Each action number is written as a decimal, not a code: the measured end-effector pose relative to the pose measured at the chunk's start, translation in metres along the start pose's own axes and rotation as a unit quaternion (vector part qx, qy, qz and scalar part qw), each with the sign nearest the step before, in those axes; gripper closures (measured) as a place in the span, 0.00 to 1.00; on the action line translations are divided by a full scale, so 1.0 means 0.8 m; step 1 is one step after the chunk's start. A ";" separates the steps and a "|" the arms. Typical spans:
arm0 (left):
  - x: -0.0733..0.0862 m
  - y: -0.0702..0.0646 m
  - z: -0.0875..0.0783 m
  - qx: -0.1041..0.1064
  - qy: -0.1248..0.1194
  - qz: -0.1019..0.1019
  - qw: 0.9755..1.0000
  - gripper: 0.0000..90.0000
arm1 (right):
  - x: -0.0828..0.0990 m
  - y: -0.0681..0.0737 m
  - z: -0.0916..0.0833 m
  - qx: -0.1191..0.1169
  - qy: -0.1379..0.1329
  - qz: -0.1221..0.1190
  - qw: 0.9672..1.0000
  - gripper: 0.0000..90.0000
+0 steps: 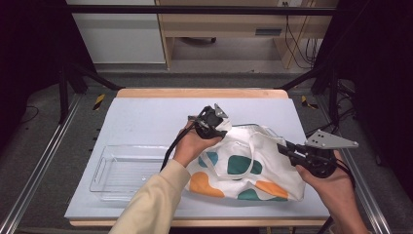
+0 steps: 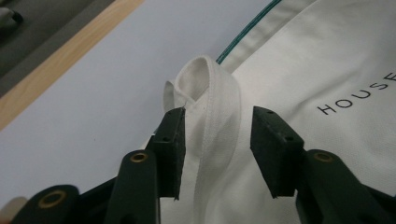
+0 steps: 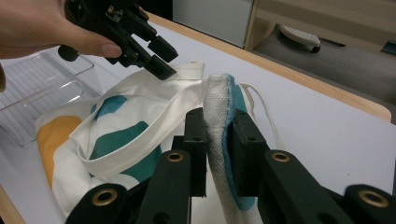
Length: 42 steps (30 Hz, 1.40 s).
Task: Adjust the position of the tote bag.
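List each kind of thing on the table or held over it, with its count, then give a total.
Cloth tote bag: 1
Clear plastic tray: 1
Hand-held gripper: 2, the left around a bag strap, the right clamped on the bag's edge
Total: 4

white bag strap (image 2: 219, 107), between claw (image 2: 217, 149) jaws

The pale blue-grey table top (image 1: 146, 122) is evenly and brightly lit from above, while the surroundings at both sides of the high view are lost in darkness. Soft shadows are cast beneath the white cloth tote bag with teal and orange blotches (image 1: 243, 168). In both gripper views the near black jaws are rendered slightly soft, and the backgrounds are blurred.
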<state>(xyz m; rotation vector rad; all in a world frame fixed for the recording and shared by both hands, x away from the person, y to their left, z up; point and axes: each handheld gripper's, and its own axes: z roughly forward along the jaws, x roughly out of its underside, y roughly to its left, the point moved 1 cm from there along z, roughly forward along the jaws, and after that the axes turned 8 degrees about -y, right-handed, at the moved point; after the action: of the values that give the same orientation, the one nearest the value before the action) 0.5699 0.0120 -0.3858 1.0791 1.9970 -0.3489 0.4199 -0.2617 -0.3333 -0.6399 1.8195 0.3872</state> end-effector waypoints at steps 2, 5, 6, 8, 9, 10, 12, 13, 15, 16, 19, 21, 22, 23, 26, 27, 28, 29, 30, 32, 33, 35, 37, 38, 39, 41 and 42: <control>0.001 0.001 0.003 0.004 0.008 -0.005 1.000 0.69 | 0.003 0.001 -0.001 0.001 0.000 0.003 1.000 0.87; 0.001 -0.002 0.004 0.003 0.016 0.005 1.000 0.79 | 0.007 0.004 -0.004 -0.001 0.000 0.003 1.000 0.87; 0.001 -0.003 0.004 0.002 0.015 0.005 1.000 0.82 | 0.008 0.004 -0.005 -0.002 0.000 0.002 1.000 0.87; 0.002 -0.004 0.000 0.007 0.007 0.001 1.000 0.91 | 0.011 0.005 -0.007 -0.002 0.000 0.004 1.000 0.87; 0.003 -0.004 -0.002 0.009 0.004 -0.002 1.000 0.95 | 0.013 0.006 -0.008 -0.003 -0.001 0.003 1.000 0.87; 0.004 -0.004 -0.005 0.013 0.003 -0.004 1.000 0.96 | 0.015 0.007 -0.010 -0.003 0.000 0.004 1.000 0.87; 0.006 -0.006 -0.012 0.015 -0.001 -0.006 1.000 0.97 | 0.019 0.009 -0.014 -0.004 0.000 0.005 1.000 0.87; 0.007 -0.008 -0.016 0.017 0.000 -0.001 1.000 0.98 | 0.021 0.010 -0.016 -0.004 -0.001 0.005 1.000 0.87; 0.009 -0.014 -0.024 0.018 0.000 0.003 1.000 0.98 | 0.026 0.012 -0.020 -0.005 0.000 0.006 1.000 0.87; 0.010 -0.017 -0.028 0.018 -0.002 0.005 1.000 0.98 | 0.028 0.013 -0.022 -0.004 0.000 0.007 1.000 0.87; 0.015 -0.025 -0.042 0.022 -0.006 0.008 1.000 0.98 | 0.035 0.014 -0.026 -0.005 0.003 0.009 1.000 0.87; 0.021 -0.030 -0.051 0.024 -0.011 0.008 1.000 0.98 | 0.040 0.016 -0.029 -0.004 0.007 0.008 1.000 0.87; 0.025 -0.033 -0.055 0.026 -0.013 0.007 1.000 0.98 | 0.043 0.016 -0.031 -0.003 0.007 0.009 1.000 0.87; 0.028 -0.035 -0.060 0.027 -0.014 0.005 1.000 0.98 | 0.045 0.016 -0.033 0.000 0.007 0.013 1.000 0.87; 0.037 -0.043 -0.070 0.029 -0.016 0.005 0.999 0.98 | 0.055 0.017 -0.036 0.001 0.011 0.017 1.000 0.87; 0.040 -0.044 -0.073 0.030 -0.020 0.003 0.999 0.98 | 0.058 0.018 -0.037 0.001 0.013 0.017 1.000 0.87; 0.043 -0.046 -0.077 0.031 -0.020 0.003 0.999 0.98 | 0.062 0.019 -0.037 0.000 0.015 0.017 1.000 0.87; 0.046 -0.048 -0.080 0.034 -0.022 0.002 0.999 0.98 | 0.065 0.020 -0.037 0.000 0.019 0.018 1.000 0.87; 0.049 -0.050 -0.083 0.036 -0.021 0.003 0.999 0.98 | 0.067 0.019 -0.037 0.001 0.020 0.018 1.000 0.87; 0.055 -0.055 -0.087 0.039 -0.019 0.004 0.999 0.98 | 0.072 0.017 -0.037 0.002 0.026 0.022 0.999 0.87; 0.058 -0.057 -0.087 0.041 -0.018 0.005 0.999 0.98 | 0.074 0.017 -0.037 0.003 0.028 0.024 0.999 0.87; 0.064 -0.062 -0.089 0.046 -0.015 0.006 0.999 0.98 | 0.078 0.015 -0.037 0.005 0.030 0.025 0.999 0.87; 0.069 -0.067 -0.092 0.050 -0.017 0.006 0.999 0.98 | 0.081 0.014 -0.036 0.006 0.033 0.029 0.999 0.87; 0.071 -0.070 -0.093 0.053 -0.014 0.009 0.998 0.98 | 0.083 0.013 -0.036 0.006 0.034 0.030 0.999 0.87; 0.073 -0.073 -0.095 0.052 -0.012 0.015 0.998 0.98 | 0.084 0.012 -0.036 0.008 0.036 0.031 0.999 0.87; 0.076 -0.077 -0.098 0.051 -0.013 0.018 0.998 0.98 | 0.087 0.010 -0.035 0.011 0.039 0.030 0.999 0.87; 0.078 -0.077 -0.098 0.052 -0.013 0.018 0.998 0.98 | 0.087 0.010 -0.035 0.012 0.041 0.032 0.999 0.87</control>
<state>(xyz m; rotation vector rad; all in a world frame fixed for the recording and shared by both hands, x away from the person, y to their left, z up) 0.4605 0.0554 -0.3928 1.1673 1.9523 -0.4502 0.3771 -0.2875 -0.3903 -0.5889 1.9248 0.3858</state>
